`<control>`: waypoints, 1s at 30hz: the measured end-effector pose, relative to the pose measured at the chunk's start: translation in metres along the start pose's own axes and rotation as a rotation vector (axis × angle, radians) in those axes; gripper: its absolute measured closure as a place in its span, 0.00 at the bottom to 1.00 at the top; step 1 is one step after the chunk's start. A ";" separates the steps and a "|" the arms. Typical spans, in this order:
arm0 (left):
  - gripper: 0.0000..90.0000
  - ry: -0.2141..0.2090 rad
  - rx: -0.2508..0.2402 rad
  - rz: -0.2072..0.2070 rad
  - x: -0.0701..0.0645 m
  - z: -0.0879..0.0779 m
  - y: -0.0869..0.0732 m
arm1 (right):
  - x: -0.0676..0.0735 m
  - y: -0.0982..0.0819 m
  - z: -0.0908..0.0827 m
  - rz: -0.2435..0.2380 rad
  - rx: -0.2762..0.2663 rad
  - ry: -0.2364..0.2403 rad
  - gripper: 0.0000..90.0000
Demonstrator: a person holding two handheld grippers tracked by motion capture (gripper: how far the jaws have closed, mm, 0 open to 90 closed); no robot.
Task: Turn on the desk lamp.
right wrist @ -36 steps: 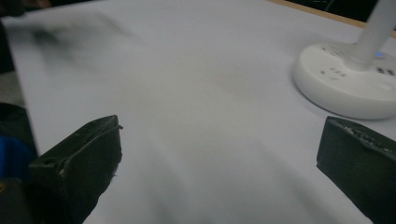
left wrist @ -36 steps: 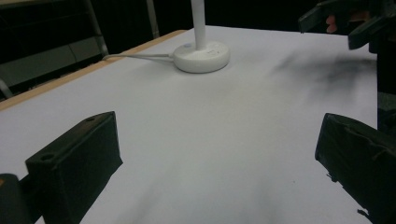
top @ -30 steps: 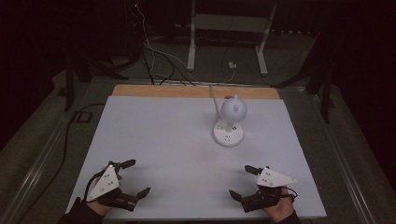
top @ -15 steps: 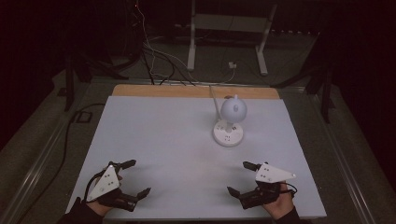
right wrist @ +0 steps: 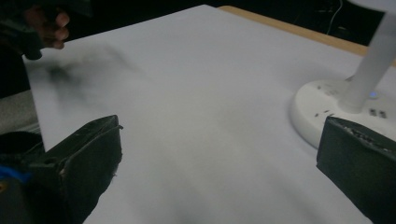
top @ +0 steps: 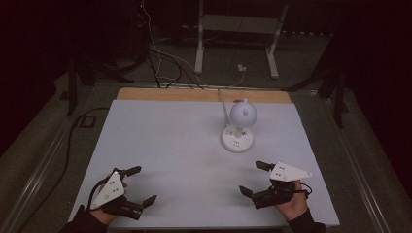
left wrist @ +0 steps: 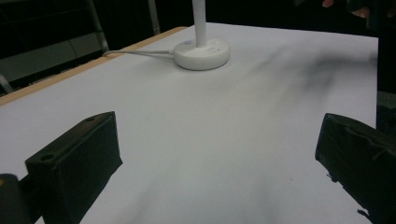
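Observation:
A white desk lamp (top: 239, 125) with a round base and a globe head stands on the white table (top: 170, 141), right of centre toward the back. Its base (left wrist: 201, 52) and stem rise ahead in the left gripper view; its base (right wrist: 322, 112) sits close at the right in the right gripper view. My left gripper (top: 138, 185) hovers open near the front left corner with nothing between its jaws. My right gripper (top: 253, 178) is open and holds nothing near the front right, a short way in front of the lamp.
The lamp's white cable (left wrist: 135, 53) runs from its base toward the wooden back edge (top: 204, 95). Behind the table stand a metal frame (top: 238, 29) and loose cables (top: 160, 53) on the floor. Dark surroundings border both sides.
My right gripper has shifted slightly forward and left, toward the lamp. The left gripper has stayed in place.

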State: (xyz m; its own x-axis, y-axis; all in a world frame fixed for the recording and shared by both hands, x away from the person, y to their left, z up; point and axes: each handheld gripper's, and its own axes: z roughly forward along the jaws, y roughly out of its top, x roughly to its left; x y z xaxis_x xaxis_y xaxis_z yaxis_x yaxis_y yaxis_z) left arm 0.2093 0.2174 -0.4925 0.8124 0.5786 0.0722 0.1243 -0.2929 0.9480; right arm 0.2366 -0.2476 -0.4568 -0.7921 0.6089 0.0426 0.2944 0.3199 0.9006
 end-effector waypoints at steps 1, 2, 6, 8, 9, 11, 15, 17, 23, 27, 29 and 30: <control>0.01 0.001 -0.001 -0.002 0.000 0.000 0.000 | -0.001 0.001 -0.001 0.002 -0.002 -0.004 0.00; 0.01 0.001 -0.002 -0.002 0.000 0.000 0.000 | -0.003 0.003 -0.001 0.003 -0.006 -0.009 0.00; 0.01 -0.004 0.003 0.000 0.000 0.001 0.000 | -0.009 0.009 -0.004 0.004 -0.015 -0.020 0.00; 0.01 -0.004 -0.001 0.001 0.000 0.000 0.000 | -0.016 0.013 -0.005 0.014 -0.023 -0.029 0.00; 0.01 -0.004 -0.001 0.001 0.000 0.000 0.000 | -0.016 0.013 -0.005 0.014 -0.023 -0.029 0.00; 0.01 -0.003 0.000 -0.002 0.000 0.000 0.000 | -0.023 0.017 -0.004 0.014 -0.023 -0.043 0.00; 0.01 -0.005 0.001 -0.002 0.000 0.001 0.000 | -0.030 0.022 -0.004 0.022 -0.028 -0.054 0.00; 0.01 -0.007 0.003 -0.003 0.000 0.001 0.000 | -0.034 0.023 -0.003 0.026 -0.029 -0.061 0.01; 0.01 -0.006 0.000 -0.005 0.000 0.000 0.000 | -0.045 0.028 -0.002 0.039 -0.036 -0.064 0.01; 0.01 -0.007 0.001 -0.009 0.000 0.001 0.000 | -0.054 0.030 0.001 0.048 -0.030 -0.071 0.01; 0.01 -0.008 0.001 -0.010 0.000 0.001 0.000 | -0.058 0.032 0.001 0.051 -0.032 -0.070 0.01; 0.01 -0.008 0.001 -0.010 0.000 0.001 0.000 | -0.061 0.032 0.002 0.058 -0.032 -0.069 0.01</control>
State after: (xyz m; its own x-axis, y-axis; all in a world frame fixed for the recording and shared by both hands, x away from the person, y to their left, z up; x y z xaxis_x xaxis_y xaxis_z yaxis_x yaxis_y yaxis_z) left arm 0.2099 0.2170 -0.4927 0.8155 0.5757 0.0602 0.1334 -0.2881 0.9483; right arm 0.2951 -0.2730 -0.4312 -0.7352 0.6746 0.0662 0.3205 0.2599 0.9109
